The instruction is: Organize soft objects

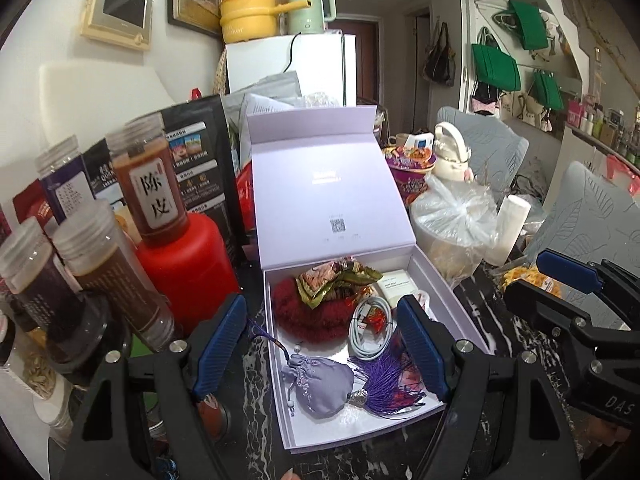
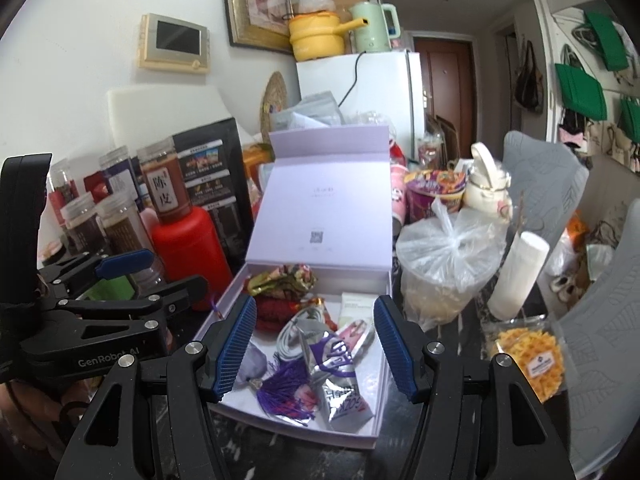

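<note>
On a cluttered dark marble bench (image 1: 492, 320), hovering with both hand-held grippers — left hand-held gripper (image 1: 328, 344), right hand-held gripper (image 2: 316, 344) — spread apart and empty over the open lilac box (image 1: 448, 280), seemingly choosing; next, probably closing on the lilac pouch (image 1: 320, 384) just ahead.

The print on the raised lid (image 1: 332, 184) of the pale purple box (image 1: 448, 280) is too small to read in either view. In the left wrist view, the right finger (image 1: 420, 344) covers part of the purple tassel (image 1: 384, 384) and of the white cable (image 1: 370, 326). The red fluffy thing (image 1: 304, 316) lies half under a crumpled cloth (image 1: 332, 280). In the right wrist view, the grey pouch (image 2: 252, 364) is mostly behind the left finger (image 2: 234, 344). The tied plastic bag (image 2: 448, 256) hides what is perhaps a tub.
</note>
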### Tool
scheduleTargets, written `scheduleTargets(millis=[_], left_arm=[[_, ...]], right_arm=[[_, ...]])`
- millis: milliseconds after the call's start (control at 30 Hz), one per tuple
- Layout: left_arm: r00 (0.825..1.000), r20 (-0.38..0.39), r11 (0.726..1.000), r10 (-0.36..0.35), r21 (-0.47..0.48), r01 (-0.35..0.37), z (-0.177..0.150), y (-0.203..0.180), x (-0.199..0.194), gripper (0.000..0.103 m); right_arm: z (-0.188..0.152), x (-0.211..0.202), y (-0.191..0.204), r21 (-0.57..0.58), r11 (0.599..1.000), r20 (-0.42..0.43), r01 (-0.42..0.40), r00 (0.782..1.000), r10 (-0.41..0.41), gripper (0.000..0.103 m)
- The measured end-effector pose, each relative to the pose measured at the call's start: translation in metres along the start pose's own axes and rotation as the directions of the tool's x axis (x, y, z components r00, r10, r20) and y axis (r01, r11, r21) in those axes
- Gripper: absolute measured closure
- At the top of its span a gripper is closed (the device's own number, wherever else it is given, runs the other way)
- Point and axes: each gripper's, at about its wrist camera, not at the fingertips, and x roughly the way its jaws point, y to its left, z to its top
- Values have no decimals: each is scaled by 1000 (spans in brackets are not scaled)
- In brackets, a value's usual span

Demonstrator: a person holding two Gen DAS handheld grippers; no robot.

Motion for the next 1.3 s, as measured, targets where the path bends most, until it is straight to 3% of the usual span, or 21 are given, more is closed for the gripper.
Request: scheduleTargets(millis=[200, 233, 267, 300, 633, 1300], left_arm=[[999, 47, 1000, -20, 6, 20, 3, -2, -33, 23], [998, 54, 1000, -20, 9, 19, 3, -2, -38, 19], [998, 62, 1000, -18, 9, 18, 2, -3, -43, 6], [997, 73, 1000, -17, 7, 16, 2, -3, -49, 0], [990, 143, 1000, -12, 10, 11, -7, -2, -95, 0], [991, 135, 999, -21, 30, 18, -59, 6, -134, 0]], right_arm=[[3, -33, 5, -6, 999, 59, 33, 998, -32, 33], [2, -38, 6, -5, 999, 65, 42, 997, -42, 30], [2, -43, 6, -5, 999, 70, 50, 996, -50, 29], [1, -48, 7, -4, 998, 76, 62, 995, -61, 26], [-7, -96, 18, 7, 994, 127, 111, 986, -111, 13], [-61, -132, 49, 70, 983, 66, 168, 983, -173, 13]])
